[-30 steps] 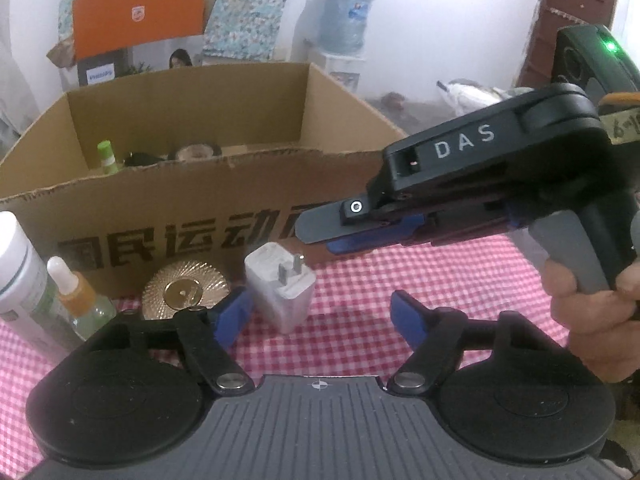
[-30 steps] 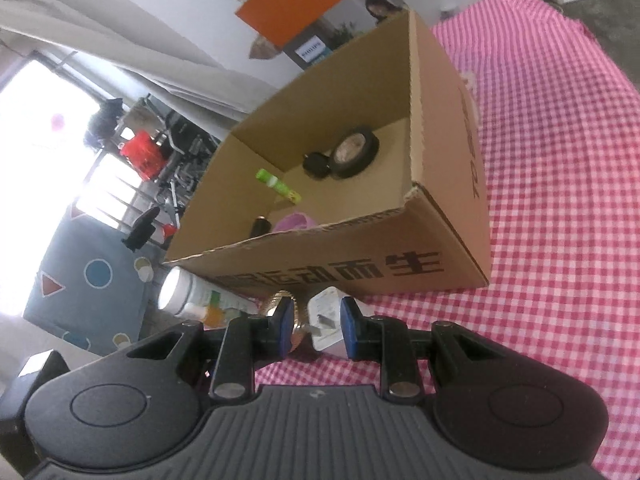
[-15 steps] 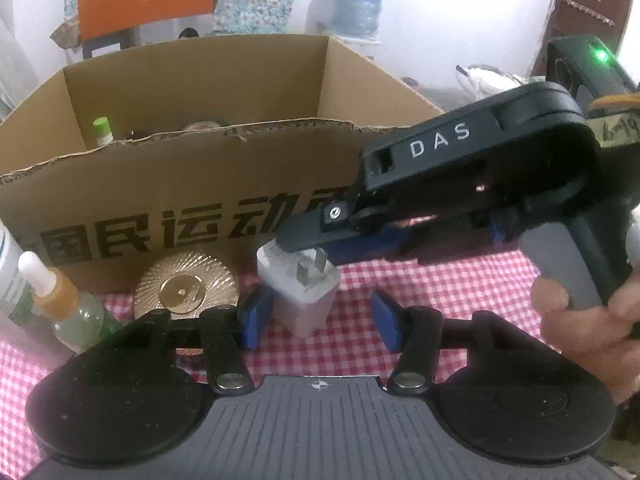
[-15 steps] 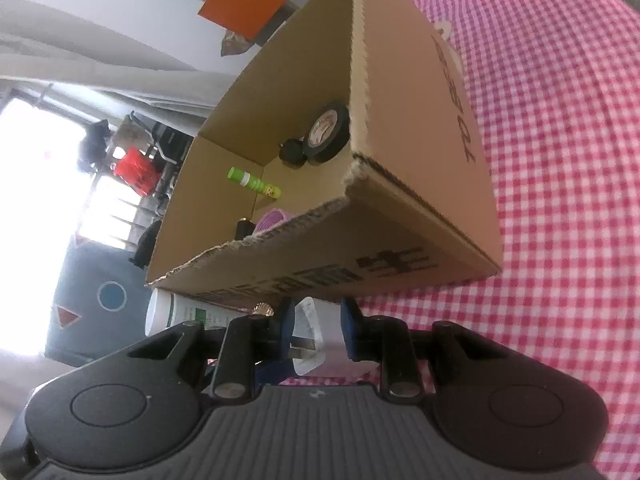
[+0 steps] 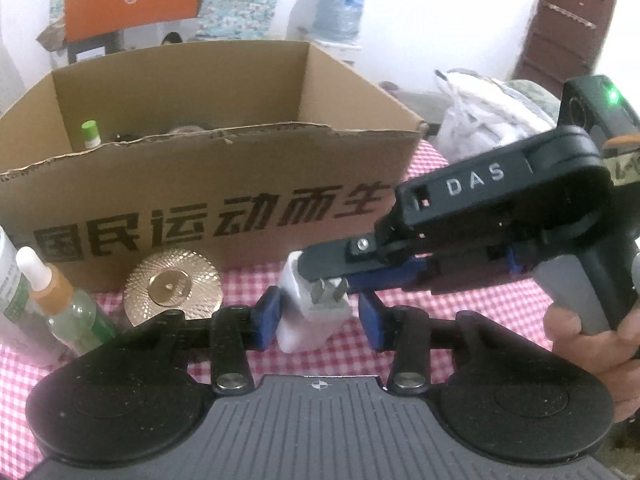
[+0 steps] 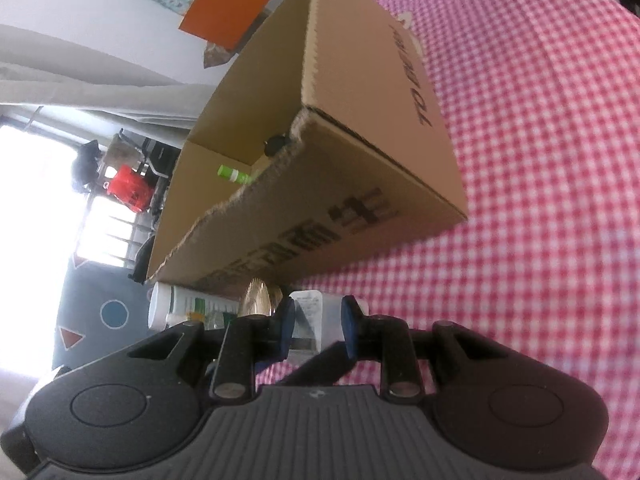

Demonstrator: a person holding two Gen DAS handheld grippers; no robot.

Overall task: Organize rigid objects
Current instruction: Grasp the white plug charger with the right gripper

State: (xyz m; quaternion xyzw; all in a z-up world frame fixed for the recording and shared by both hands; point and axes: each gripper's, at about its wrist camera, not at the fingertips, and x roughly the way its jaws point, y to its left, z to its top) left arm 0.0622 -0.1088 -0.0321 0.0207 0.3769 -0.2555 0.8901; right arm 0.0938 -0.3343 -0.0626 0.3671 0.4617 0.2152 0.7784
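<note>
White plastic bottle (image 5: 6, 280) at far left of the left wrist view, w/ a dropper bottle (image 5: 60, 304) just beside it, then a gold ridged disc (image 5: 173, 286) leaning vs. the front wall of the cardboard box (image 5: 224, 216). All sit on the red-check tablecloth (image 5: 460, 312).

Centre: white charger (image 5: 316, 316), prongs (image 5: 330, 290) facing up and toward the camera. It stands in front of the box, just right of the disc. Left gripper (image 5: 319, 320) is open; blue pads sit either side of the charger w/ clear gaps, not touching.

Right: right gripper (image 5: 332, 272) comes in from that side, fingers lying across the charger's top. In the right wrist view the right gripper (image 6: 314, 326) brackets the charger (image 6: 316, 316) closely; pads look at or near contact, but can't tell if it's clamped yet.

Key relation: charger lies dead ahead, between both pairs of fingers, and the right one is nearer to a hold. Box opening is beyond and above the charger, so the move likely needs a lift over the torn front rim. Green-capped tube (image 5: 90, 134) already inside the box.
</note>
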